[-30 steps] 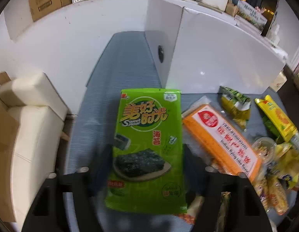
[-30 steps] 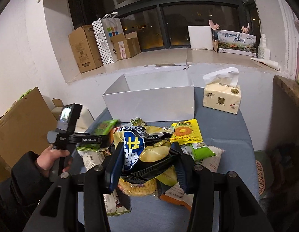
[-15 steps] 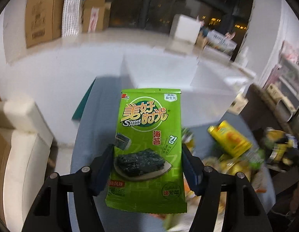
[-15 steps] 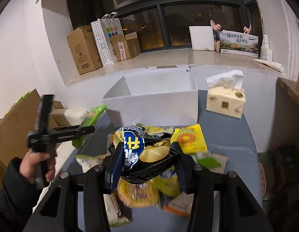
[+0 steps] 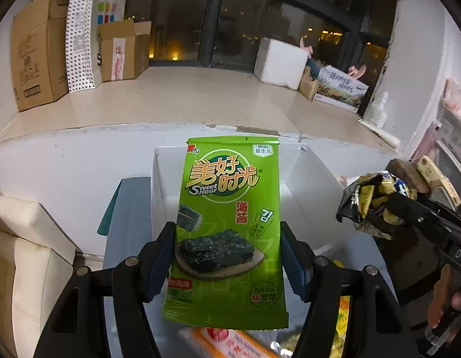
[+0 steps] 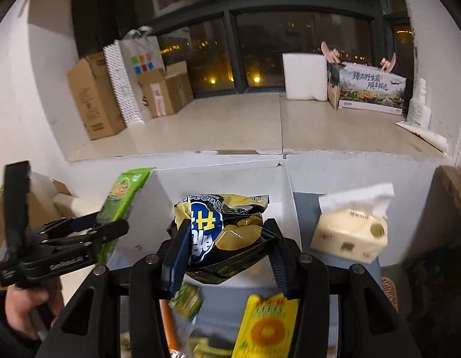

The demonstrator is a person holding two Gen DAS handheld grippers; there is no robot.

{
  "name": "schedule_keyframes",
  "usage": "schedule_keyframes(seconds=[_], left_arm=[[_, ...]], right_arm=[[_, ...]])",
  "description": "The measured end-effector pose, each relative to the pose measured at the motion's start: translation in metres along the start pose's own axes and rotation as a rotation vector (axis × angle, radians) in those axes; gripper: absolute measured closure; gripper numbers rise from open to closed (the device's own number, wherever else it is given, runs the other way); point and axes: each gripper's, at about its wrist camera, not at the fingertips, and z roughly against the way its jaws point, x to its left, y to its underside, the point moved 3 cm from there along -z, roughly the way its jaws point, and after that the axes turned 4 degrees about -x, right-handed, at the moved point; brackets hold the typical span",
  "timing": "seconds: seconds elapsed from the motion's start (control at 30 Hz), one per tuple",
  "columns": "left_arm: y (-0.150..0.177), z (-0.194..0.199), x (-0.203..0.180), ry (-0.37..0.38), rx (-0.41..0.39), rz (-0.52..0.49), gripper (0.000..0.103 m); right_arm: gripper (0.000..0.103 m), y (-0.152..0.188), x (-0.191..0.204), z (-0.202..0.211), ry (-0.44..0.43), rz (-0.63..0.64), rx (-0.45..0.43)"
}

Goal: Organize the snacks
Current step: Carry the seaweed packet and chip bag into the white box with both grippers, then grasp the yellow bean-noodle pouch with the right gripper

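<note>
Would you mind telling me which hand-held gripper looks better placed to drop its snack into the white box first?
Probably right: its chip bag hangs before the white box opening; the seaweed packet sits at its left wall.

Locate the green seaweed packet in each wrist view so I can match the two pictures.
Left wrist: green seaweed packet fills the centre, upright, clamped in the left gripper.
Right wrist: the same packet sits at left, seen edge-on, beside the white box's left wall.
Shared landmark: the open white box behind the packets.
</note>
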Motion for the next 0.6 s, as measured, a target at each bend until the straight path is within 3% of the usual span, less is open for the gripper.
schedule_keyframes(seconds=[0.1,0.17,0.2,0.27,0.4,0.6], left_arm=[[-0.013,-0.021,0.001,-0.034,0.012,-0.013,0.029],[-0.016,-0.035,0.005,-0.076,0.034,-0.018,0.015],[-0.015,-0.040,0.008,-0.088,0.052,-0.011,0.002],[-0.011,-0.048,0.014,-0.083,0.084,0.015,0.000],[-0.002,-0.050,0.022,-0.032,0.120,0.053,0.000],[0.005,-0.022,0.020,-0.012,0.072,0.052,0.000]], right_arm=[[0.050,-0.011,-0.010,-0.026,0.030,-0.017,0.029],[0.045,-0.015,-0.019,-0.041,0.050,-0.026,0.033],[0.032,-0.015,-0.024,-0.050,0.053,-0.033,0.046],[0.008,-0.015,-0.031,-0.062,0.051,-0.060,0.077],[0.000,-0.011,-0.045,-0.063,0.035,-0.144,0.061],[0.000,-0.003,-0.046,-0.047,0.009,-0.160,0.036]])
